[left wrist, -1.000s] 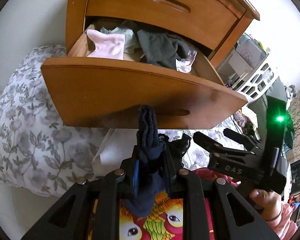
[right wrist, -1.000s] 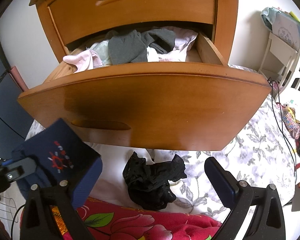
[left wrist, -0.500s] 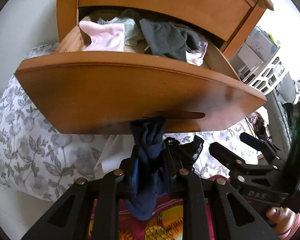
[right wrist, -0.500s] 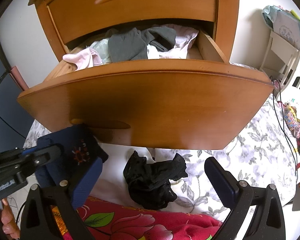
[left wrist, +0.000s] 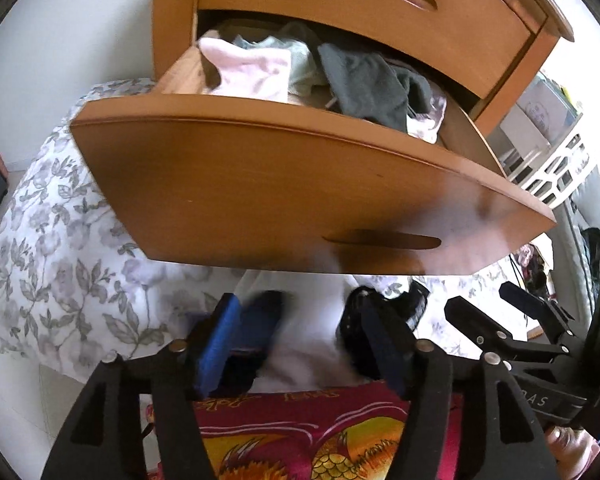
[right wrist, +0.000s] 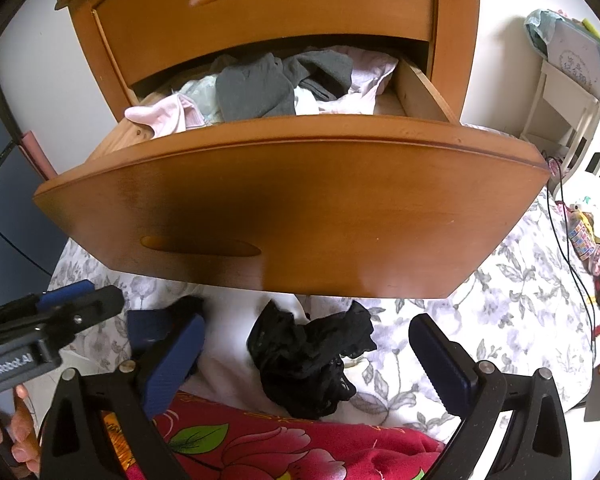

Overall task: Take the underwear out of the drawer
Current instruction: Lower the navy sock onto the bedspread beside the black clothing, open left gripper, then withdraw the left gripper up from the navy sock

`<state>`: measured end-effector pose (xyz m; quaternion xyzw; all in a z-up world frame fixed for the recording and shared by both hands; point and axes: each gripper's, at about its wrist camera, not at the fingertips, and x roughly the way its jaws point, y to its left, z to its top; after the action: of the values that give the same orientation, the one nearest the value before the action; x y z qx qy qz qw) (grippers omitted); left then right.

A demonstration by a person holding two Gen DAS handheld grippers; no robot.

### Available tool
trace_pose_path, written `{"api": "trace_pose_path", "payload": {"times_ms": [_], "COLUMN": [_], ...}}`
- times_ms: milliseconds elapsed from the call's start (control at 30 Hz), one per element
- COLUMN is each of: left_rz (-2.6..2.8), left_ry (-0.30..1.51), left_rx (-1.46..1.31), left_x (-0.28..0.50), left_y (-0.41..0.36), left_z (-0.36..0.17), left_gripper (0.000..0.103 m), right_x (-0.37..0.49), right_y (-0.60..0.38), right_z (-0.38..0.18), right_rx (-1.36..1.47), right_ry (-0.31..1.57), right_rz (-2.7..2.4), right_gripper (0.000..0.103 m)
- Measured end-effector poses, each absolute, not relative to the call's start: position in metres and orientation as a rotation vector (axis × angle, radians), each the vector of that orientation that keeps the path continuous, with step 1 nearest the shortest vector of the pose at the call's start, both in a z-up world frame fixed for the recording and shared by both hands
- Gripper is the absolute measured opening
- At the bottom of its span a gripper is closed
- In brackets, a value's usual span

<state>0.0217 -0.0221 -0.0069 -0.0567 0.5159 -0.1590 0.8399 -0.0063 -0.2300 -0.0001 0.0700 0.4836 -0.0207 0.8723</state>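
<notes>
The wooden drawer stands pulled open above the bed, holding pink, grey and pale green garments. My left gripper is open; a navy underwear piece, blurred, sits just inside its left finger on the white sheet. Black lace underwear lies crumpled on the bed below the drawer front, between the open fingers of my right gripper without being held. The navy piece shows behind the right gripper's left finger. The right gripper also appears at the right of the left wrist view.
A floral grey-white bedcover and a red patterned blanket lie under the grippers. The cabinet's upper drawer is closed. A white lattice basket and a small shelf stand to the right. A cable runs across the bed.
My left gripper, shut on the navy underwear before, has opened and the piece has dropped to the bed beside the black one. The right gripper stays open and almost still.
</notes>
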Motion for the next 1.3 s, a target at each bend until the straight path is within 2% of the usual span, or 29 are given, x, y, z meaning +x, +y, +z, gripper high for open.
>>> {"api": "trace_pose_path", "payload": {"times_ms": [100, 200, 400, 467, 633, 1300], "left_rz": [-0.314, -0.284, -0.221, -0.194, -0.155, -0.138], "left_ry": [1.084, 1.073, 1.042, 1.021, 0.963, 0.905], "left_rx": [-0.121, -0.104, -0.084, -0.073, -0.066, -0.032], "left_x": [0.021, 0.019, 0.018, 0.017, 0.013, 0.000], "left_y": [-0.019, -0.017, -0.008, -0.005, 0.003, -0.002], "left_z": [-0.006, -0.004, -0.006, -0.007, 0.000, 0.001], "left_gripper": [0.068, 0.080, 0.083, 0.095, 0.099, 0.100], "right_x": [-0.006, -0.006, -0.006, -0.006, -0.006, -0.004], "right_y": [-0.230, -0.230, -0.230, -0.230, -0.230, -0.228], "right_z": [0.000, 0.000, 0.000, 0.000, 0.000, -0.002], "right_rx": [0.145, 0.146, 0.146, 0.146, 0.145, 0.135], "right_ry": [1.011, 1.012, 1.012, 1.012, 1.013, 1.020], "right_rz": [-0.043, -0.043, -0.043, -0.043, -0.043, -0.051], "right_gripper": [0.103, 0.103, 0.103, 0.103, 0.103, 0.103]}}
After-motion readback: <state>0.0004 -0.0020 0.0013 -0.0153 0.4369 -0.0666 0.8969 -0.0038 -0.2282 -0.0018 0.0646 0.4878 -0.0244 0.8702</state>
